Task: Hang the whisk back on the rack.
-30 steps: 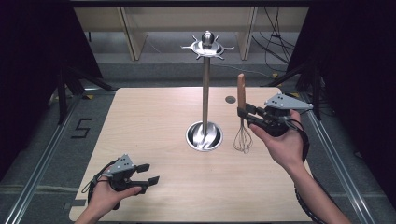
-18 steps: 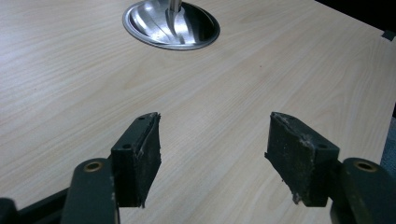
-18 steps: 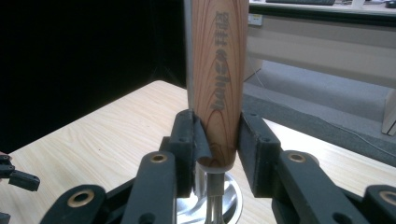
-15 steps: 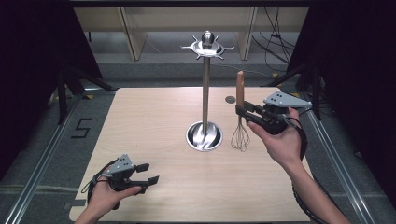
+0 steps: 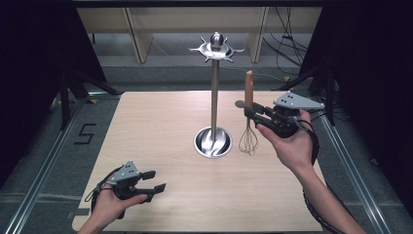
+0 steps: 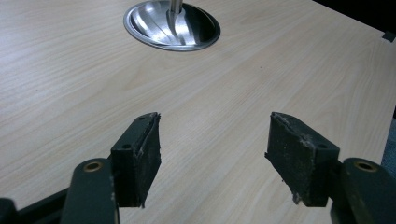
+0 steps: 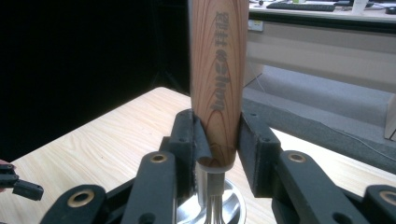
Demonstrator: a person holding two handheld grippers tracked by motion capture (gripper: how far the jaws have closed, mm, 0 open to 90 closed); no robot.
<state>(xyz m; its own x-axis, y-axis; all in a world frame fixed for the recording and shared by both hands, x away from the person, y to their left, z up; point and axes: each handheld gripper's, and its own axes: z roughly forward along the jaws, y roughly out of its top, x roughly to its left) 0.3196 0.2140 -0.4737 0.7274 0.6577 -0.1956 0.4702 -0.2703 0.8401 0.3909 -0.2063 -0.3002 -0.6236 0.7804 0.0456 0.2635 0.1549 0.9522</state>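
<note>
The whisk (image 5: 249,122) is clamped at its wooden handle by the right gripper (image 5: 252,113), upright at three o'clock of the utensil stand (image 5: 214,97), slightly nearer than before; hanging seems next. The left gripper (image 5: 152,181) rests on the tabletop (image 5: 160,126), fingers (image 6: 140,156) apart, empty.

One whisk (image 5: 249,127) (wooden-handled), one steel hanging stand (image 5: 214,97), two tools, left (image 5: 151,181) and right (image 5: 249,111), on one tabletop (image 5: 156,131).

Both the left gripper (image 5: 150,181) and the right gripper (image 5: 249,112) are black, each with a grey three-cornered plate behind its jaws, brass-ringed pivots at the jaw roots, worn rubber pads (image 6: 148,154), and a black cable trailing rearward.
</note>
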